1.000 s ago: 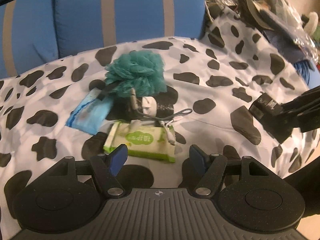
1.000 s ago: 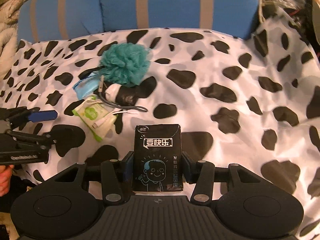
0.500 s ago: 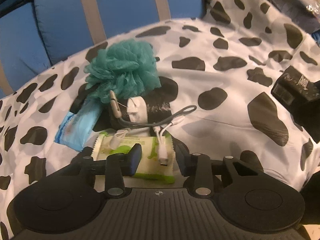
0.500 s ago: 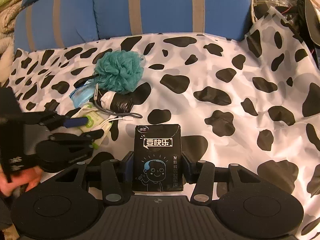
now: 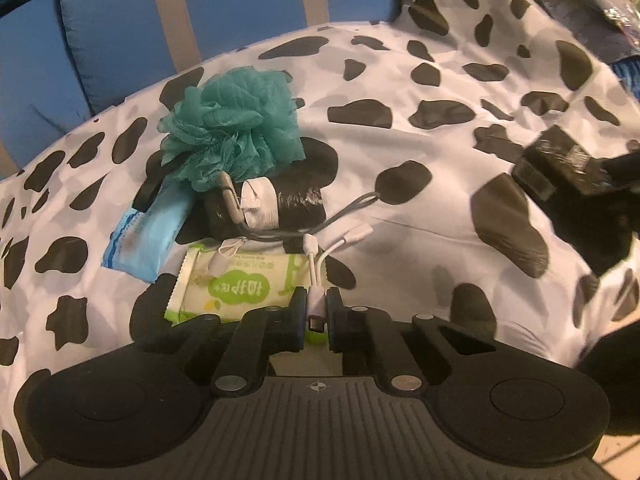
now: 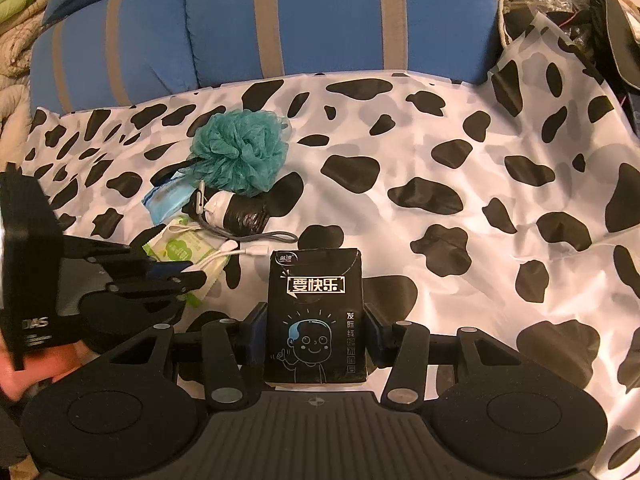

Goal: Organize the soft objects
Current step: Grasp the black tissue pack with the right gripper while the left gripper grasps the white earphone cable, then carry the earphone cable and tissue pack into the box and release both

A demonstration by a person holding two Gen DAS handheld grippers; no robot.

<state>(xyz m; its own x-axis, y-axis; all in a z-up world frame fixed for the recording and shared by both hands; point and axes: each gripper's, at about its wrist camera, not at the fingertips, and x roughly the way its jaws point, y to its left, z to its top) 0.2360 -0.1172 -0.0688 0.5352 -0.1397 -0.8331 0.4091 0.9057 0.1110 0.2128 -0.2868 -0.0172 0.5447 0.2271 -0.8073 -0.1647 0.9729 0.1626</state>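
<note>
On the cow-print cloth lies a pile: a teal bath pouf [image 5: 236, 124] [image 6: 242, 152], a black bag roll [image 5: 276, 204] [image 6: 240, 214], a blue packet [image 5: 144, 236] [image 6: 166, 198], a green wipes pack [image 5: 236, 284] [image 6: 180, 250] and a white cable [image 5: 320, 256] [image 6: 236, 254]. My left gripper [image 5: 317, 312] [image 6: 192, 276] is shut on the white cable's plug, over the wipes pack. My right gripper [image 6: 316, 320] is shut on a black tissue pack [image 6: 316, 316] [image 5: 556, 168], held right of the pile.
Blue striped cushions [image 6: 280, 24] stand behind the cloth [image 6: 460, 208]. Dark clutter [image 6: 592, 8] lies at the far right, and a beige blanket [image 6: 12, 52] at the far left.
My left gripper moved forward to the pile and closed on the white cable's plug. The right gripper kept holding the tissue pack and drew back slightly.
</note>
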